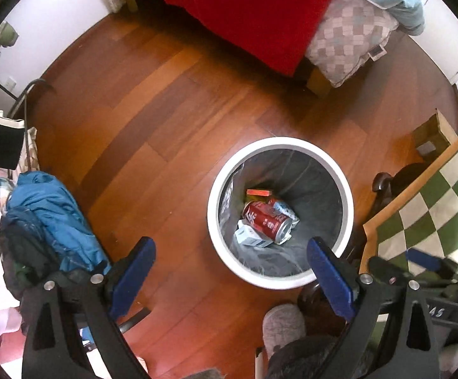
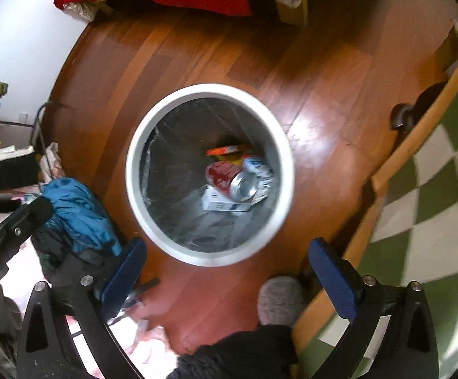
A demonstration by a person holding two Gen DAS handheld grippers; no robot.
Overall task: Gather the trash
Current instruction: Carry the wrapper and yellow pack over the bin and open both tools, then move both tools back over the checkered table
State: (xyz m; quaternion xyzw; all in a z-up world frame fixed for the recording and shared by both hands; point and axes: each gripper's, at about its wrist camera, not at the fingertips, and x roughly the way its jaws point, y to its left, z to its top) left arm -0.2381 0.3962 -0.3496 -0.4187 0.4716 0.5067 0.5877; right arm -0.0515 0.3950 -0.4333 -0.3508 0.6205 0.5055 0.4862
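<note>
One bin (image 1: 280,145), one red can (image 1: 266,221), two splayed tools (image 1: 232,271)

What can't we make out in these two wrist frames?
- Bin bottom: hidden under the red can and cartons, both views.
- Can label: motion-blurred in the right wrist view.
- Orange box: mostly covered by the can.
- Grey slipper: cut off by the person's dark clothing.

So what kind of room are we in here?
Most likely a bedroom: a bed with a red cover and a checked pillow stands on a wooden floor, with a white trash bin nearby.
</note>
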